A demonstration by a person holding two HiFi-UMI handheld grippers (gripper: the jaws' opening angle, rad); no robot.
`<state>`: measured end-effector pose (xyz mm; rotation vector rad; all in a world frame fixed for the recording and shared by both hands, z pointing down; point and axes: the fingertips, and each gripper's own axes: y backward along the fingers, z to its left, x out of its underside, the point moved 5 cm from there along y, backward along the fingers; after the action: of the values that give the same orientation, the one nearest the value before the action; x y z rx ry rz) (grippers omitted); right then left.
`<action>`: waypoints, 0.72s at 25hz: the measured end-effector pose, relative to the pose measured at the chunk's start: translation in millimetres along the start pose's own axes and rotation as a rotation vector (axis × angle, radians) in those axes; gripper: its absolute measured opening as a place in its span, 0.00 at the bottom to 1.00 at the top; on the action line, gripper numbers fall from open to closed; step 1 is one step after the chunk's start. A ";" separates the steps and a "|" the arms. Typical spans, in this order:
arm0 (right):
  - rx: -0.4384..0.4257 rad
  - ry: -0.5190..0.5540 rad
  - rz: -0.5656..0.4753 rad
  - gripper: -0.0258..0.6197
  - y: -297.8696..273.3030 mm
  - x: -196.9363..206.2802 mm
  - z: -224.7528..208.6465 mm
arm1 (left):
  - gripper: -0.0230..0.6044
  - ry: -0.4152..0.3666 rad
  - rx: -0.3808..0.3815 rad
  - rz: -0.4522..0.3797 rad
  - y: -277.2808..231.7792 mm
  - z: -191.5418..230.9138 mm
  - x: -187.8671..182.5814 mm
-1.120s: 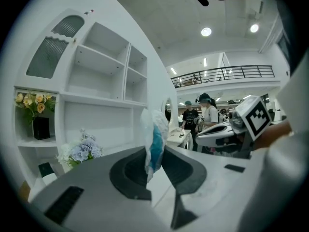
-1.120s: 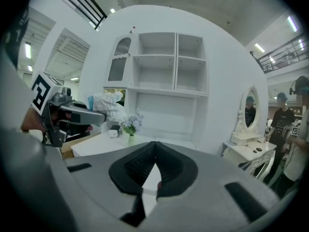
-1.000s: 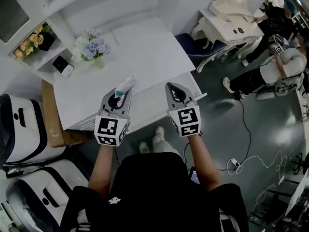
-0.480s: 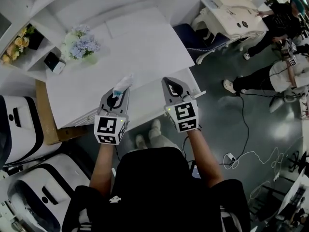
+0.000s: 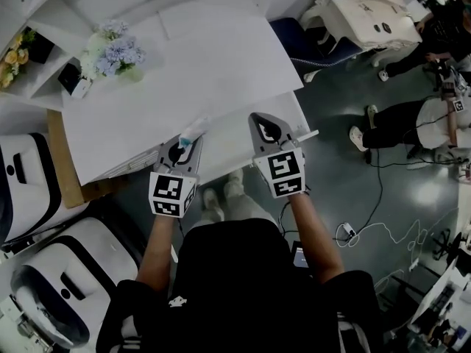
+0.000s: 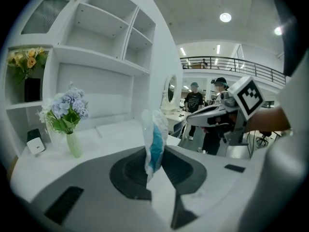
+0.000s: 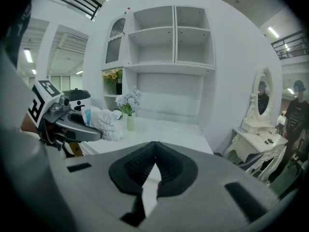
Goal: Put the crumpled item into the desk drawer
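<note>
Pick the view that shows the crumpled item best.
Left gripper view. The crumpled item, white and blue, fills the centre close up, pinched between the jaws of the left gripper. The head view shows only a small tip of it past that gripper. The right gripper view shows it small, from the side, at the picture's left.

Counting as I go: I have two claws up, the left claw (image 5: 189,143) and the right claw (image 5: 259,118). One crumpled item (image 6: 154,141). One white worktop (image 5: 210,57). Two bunches of flowers, the blue bunch (image 5: 114,48) and the yellow bunch (image 5: 15,46). Two people over right, the nearer person (image 5: 408,116) and the farther person (image 5: 438,28).
</note>
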<state>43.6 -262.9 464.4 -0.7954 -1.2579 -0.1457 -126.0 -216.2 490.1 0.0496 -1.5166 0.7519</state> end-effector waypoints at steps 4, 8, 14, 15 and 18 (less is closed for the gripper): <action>-0.023 -0.014 0.030 0.03 -5.4 13.4 0.4 | 0.12 0.005 0.014 0.049 -12.0 -3.1 15.9; -0.037 -0.014 0.060 0.03 -13.1 29.2 0.4 | 0.12 0.011 0.034 0.080 -24.2 -5.5 31.0; -0.049 -0.019 0.094 0.03 -22.4 48.5 -4.5 | 0.12 0.021 0.070 0.156 -42.0 -16.0 60.4; -0.052 -0.021 0.097 0.03 -23.6 51.7 -5.5 | 0.12 0.017 0.074 0.170 -45.5 -17.6 66.1; -0.058 -0.026 0.115 0.03 -26.6 64.3 -7.2 | 0.12 -0.008 0.078 0.206 -57.0 -19.2 84.7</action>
<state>57.3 -266.3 532.9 -0.9207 -1.2337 -0.0795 -92.7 -216.5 588.5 -0.0459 -1.5145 0.9764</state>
